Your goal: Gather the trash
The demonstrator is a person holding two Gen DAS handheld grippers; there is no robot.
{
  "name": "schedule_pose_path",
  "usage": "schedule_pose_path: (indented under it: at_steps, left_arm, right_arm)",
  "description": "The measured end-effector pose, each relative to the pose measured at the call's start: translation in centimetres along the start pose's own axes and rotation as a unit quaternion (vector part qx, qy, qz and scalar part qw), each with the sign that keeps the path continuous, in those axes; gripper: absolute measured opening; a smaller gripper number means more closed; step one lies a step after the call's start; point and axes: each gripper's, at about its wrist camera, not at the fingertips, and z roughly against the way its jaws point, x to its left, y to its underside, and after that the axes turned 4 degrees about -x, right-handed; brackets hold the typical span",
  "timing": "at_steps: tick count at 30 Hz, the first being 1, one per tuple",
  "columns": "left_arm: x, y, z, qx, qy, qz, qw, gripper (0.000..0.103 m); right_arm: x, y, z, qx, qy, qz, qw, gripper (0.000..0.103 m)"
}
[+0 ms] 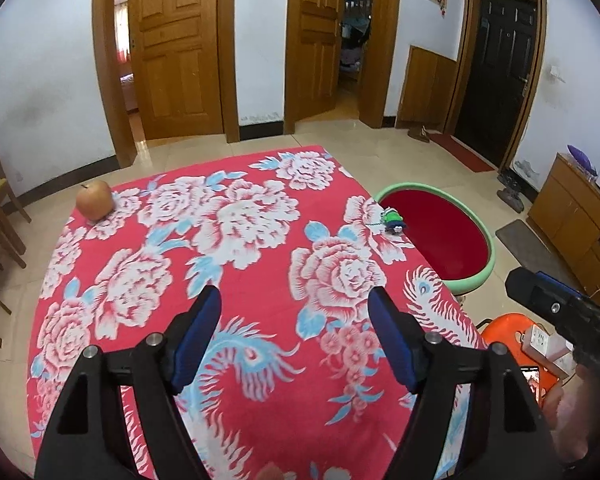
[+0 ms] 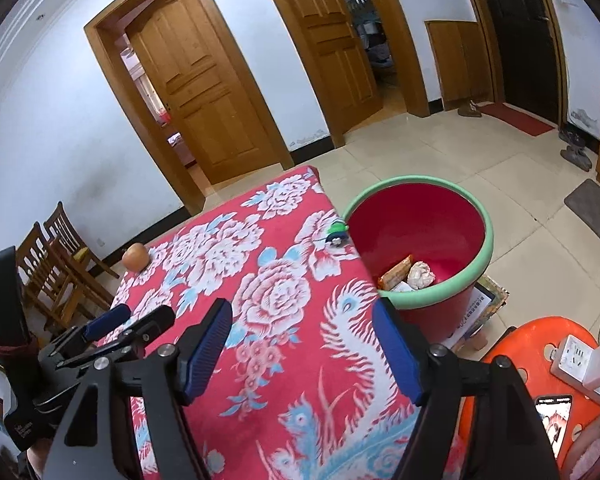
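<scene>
In the left wrist view, your left gripper (image 1: 296,316) is wide open and holds nothing. An apple (image 1: 94,199) sits upper left on the flowery red cloth (image 1: 236,240).

In the right wrist view, your right gripper (image 2: 302,330) is wide open and empty too. The trash (image 2: 408,272) lies in the red bin (image 2: 484,236), right of center. The writing is too small to read.

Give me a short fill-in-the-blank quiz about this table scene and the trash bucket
1. The bucket has a ____ rim.
2. The snack wrapper lies inside the ____.
3. Both grippers, left and right, are ____ with nothing between the jaws.
4. The apple sits on the ____.

Missing words: green; bucket; open; table
</scene>
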Motion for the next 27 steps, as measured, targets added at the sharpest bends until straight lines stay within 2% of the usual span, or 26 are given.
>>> schedule_pose_path:
  at_steps: [3, 6, 17, 27]
  left_arm:
    - [0.9, 0.4, 1.0, -0.008, 0.003, 0.010, 0.9999, 0.076]
    - [1.8, 0.9, 1.6, -0.010, 0.001, 0.026, 0.9996, 0.079]
    - [4.3, 2.1, 3.6, -0.021, -0.018, 0.065, 0.9975, 0.079]
    - [4.9, 2.3, 4.4, -0.035, -0.026, 0.081, 0.9958, 0.079]
  right_arm:
    - [0.9, 0.4, 0.7, -0.009, 0.006, 0.009, 1.000, 0.076]
    - [1.9, 0.9, 1.3, -0.016, 0.007, 0.020, 1.000, 0.082]
    - [5.0, 2.2, 3.5, -0.047, 0.026, 0.050, 0.997, 0.082]
    - [6.1, 2.5, 3.5, -0.043, 0.015, 0.060, 0.997, 0.082]
